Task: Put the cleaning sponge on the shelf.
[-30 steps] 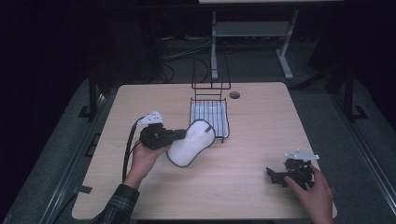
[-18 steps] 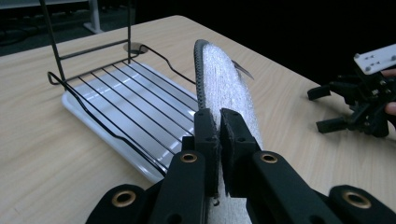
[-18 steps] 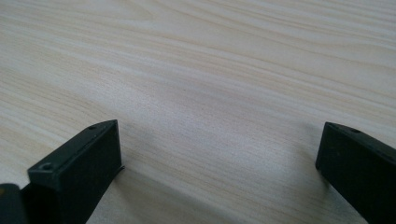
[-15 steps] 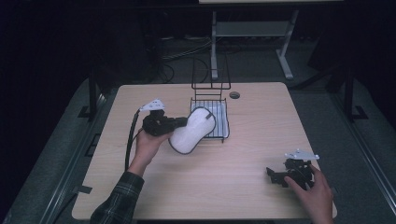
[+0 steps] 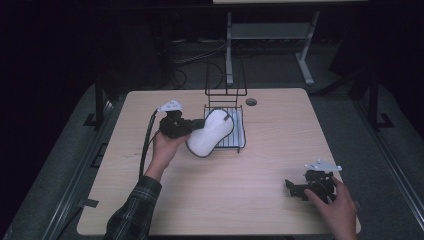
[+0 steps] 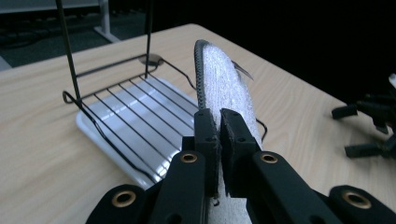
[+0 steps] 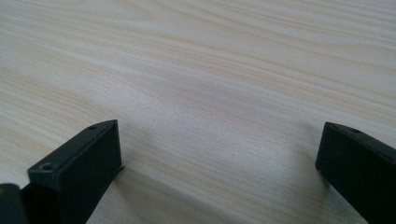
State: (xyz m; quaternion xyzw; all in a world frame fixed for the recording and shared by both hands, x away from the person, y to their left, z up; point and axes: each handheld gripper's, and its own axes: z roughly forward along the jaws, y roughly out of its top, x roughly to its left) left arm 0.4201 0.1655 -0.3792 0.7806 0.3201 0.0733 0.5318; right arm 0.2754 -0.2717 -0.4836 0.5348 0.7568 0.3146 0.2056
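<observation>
While the left gripper (image 5: 197,125) is pinching one end of the white insole (image 5: 210,133) between its two jaws, the work appears to be roughly at its midpoint: the pickup is done and the placing is not. In the left gripper view the jaws are pressing tight on the insole's dark-stitched edge (image 6: 201,70), which is standing on edge above the near side of the black wire rack (image 6: 126,105) and its white tray (image 6: 100,135). From the high view the insole is hanging partly over the rack's front left corner (image 5: 206,108), not yet resting between the wires. What is remaining, by my judgement, is lowering it into the rack and letting go. Meanwhile the right gripper (image 5: 296,187) is idling on the wooden table (image 5: 260,165) near its front right corner, its jaws standing wide apart and holding nothing.
</observation>
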